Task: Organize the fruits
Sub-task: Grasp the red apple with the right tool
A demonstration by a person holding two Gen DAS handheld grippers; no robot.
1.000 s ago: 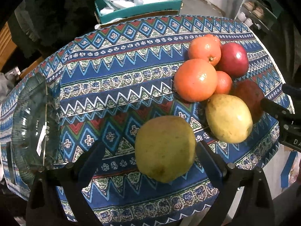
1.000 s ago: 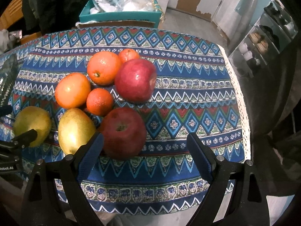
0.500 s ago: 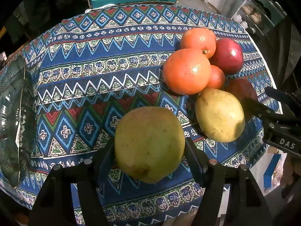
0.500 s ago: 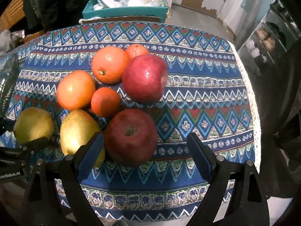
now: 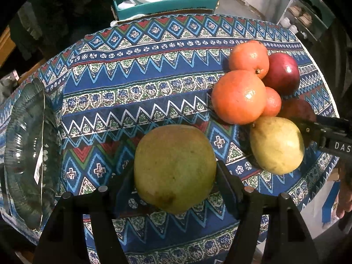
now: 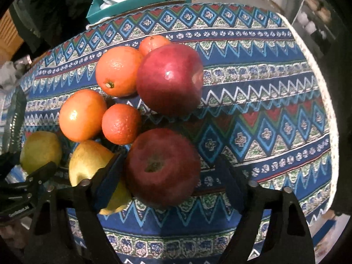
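Note:
My left gripper is shut on a yellow-green pear above the patterned tablecloth. A second pear lies to its right beside several oranges and a red apple. My right gripper is open with its jaws on either side of a dark red apple, not pressing it. Behind that apple are another red apple, several oranges and the second pear. The held pear shows at far left.
A ribbed glass bowl stands at the table's left edge. A teal box with plastic bags sits behind the table. The tablecloth's white-trimmed right edge drops off toward shelves.
My left gripper closed on the pear and holds it. My right gripper moved forward until its open jaws bracket the dark red apple.

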